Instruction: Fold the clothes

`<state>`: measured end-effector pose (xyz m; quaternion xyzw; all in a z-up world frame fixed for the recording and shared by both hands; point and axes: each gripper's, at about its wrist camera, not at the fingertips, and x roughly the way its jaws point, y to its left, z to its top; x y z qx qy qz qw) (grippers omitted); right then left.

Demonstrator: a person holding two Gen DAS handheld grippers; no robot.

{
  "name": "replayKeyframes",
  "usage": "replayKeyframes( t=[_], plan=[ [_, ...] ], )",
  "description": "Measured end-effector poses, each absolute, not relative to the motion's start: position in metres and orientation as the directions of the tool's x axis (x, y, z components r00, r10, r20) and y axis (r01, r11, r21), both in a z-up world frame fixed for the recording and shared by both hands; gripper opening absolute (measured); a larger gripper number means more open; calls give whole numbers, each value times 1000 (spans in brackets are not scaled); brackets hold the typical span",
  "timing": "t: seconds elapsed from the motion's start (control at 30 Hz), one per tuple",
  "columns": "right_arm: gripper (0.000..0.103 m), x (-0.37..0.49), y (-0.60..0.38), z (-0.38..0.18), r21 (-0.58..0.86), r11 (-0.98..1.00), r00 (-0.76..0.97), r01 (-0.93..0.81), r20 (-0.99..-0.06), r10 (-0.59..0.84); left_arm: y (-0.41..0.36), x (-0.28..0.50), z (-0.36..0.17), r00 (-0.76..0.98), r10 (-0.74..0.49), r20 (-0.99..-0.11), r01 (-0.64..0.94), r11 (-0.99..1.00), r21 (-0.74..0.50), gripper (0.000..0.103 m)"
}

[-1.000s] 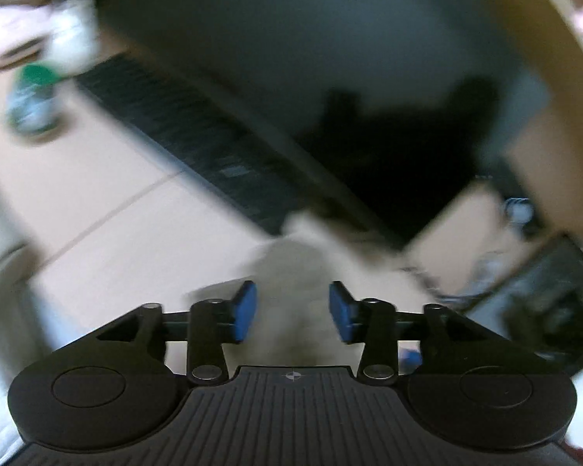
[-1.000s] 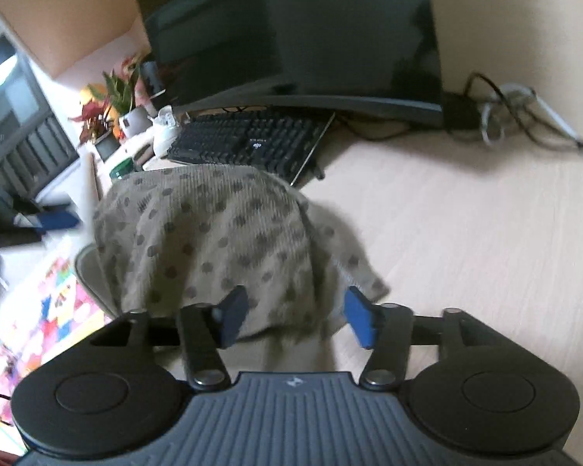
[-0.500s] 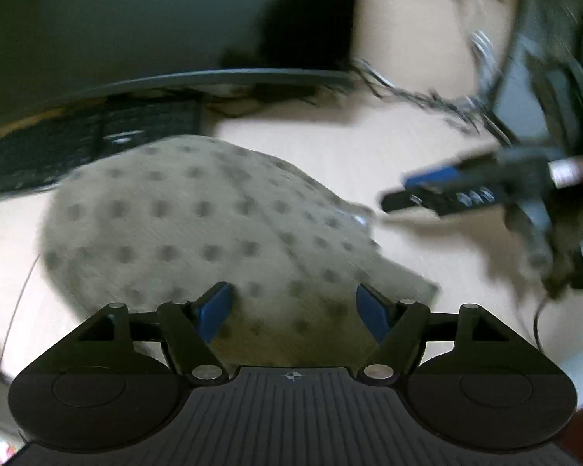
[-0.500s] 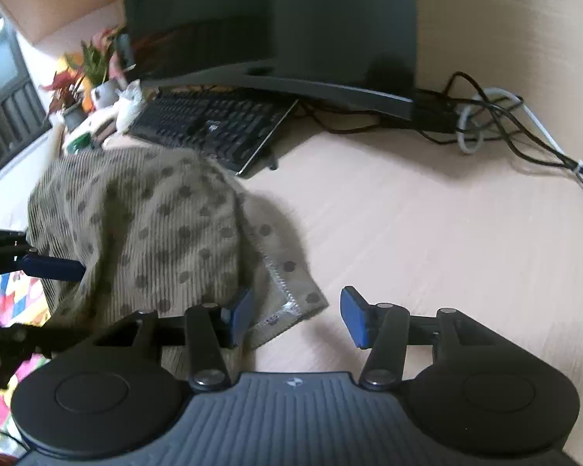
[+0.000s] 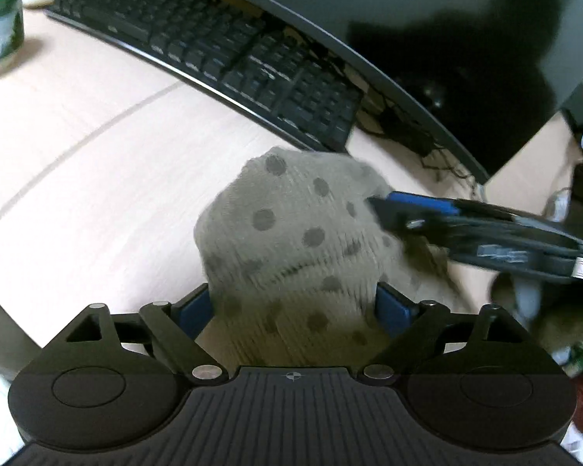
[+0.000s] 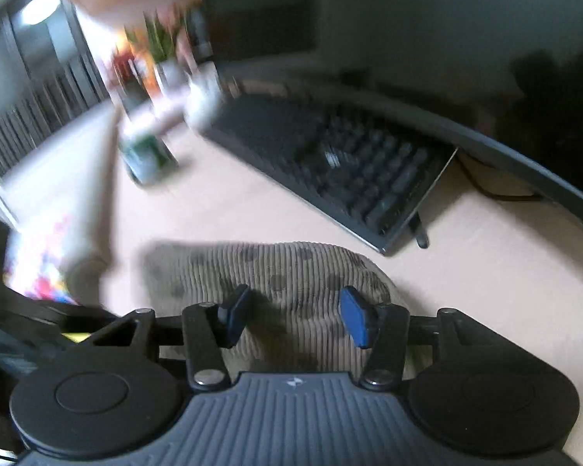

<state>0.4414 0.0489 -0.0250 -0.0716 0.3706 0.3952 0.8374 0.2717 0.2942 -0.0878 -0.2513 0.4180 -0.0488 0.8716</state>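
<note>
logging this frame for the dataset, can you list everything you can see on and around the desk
polka-dot garment: 1, grey-brown ribbed knit with dark dots, bunched on the desk in front of both grippers
keyboard: 1, black, behind the garment
monitor: 1, dark screen, behind the keyboard
cables: a dark tangle, under the monitor edge
green-labelled container: 1, green and white, far left of the desk, blurred
plant: 1, red and green, back left, blurred
desk: 1, pale wood
left gripper: black with blue pads, open, fabric between its fingers
right gripper: black with blue pads, open over the garment
</note>
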Motion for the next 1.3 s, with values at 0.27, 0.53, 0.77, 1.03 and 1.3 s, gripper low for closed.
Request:
replayKeyframes(
  t=[0.27, 0.53, 0.77, 1.03, 1.3],
  plan=[
    [58, 467, 35, -14, 275, 697, 388, -662, -670, 632, 349, 253, -63, 725, -221, -652, -213, 828, -518, 92],
    [69, 445, -45, -13, 329, 778, 441, -536, -677, 590, 344, 248, -77, 739, -395, -546, -154, 689, -708, 100],
    [74, 412, -76, -34, 320, 819, 432, -476, -726, 535, 256, 238, -50, 769, -468, -436, 30, 707, -706, 44],
    [74, 407, -81, -26, 256, 852, 468, -457, -745, 475, 228, 227, -57, 767, -495, -408, 76, 702, -708, 37],
    [74, 386, -40, 13, 135, 779, 518, -613, -676, 525, 302, 191, -91, 787, -138, -601, -335, 722, -605, 50]
  ],
)
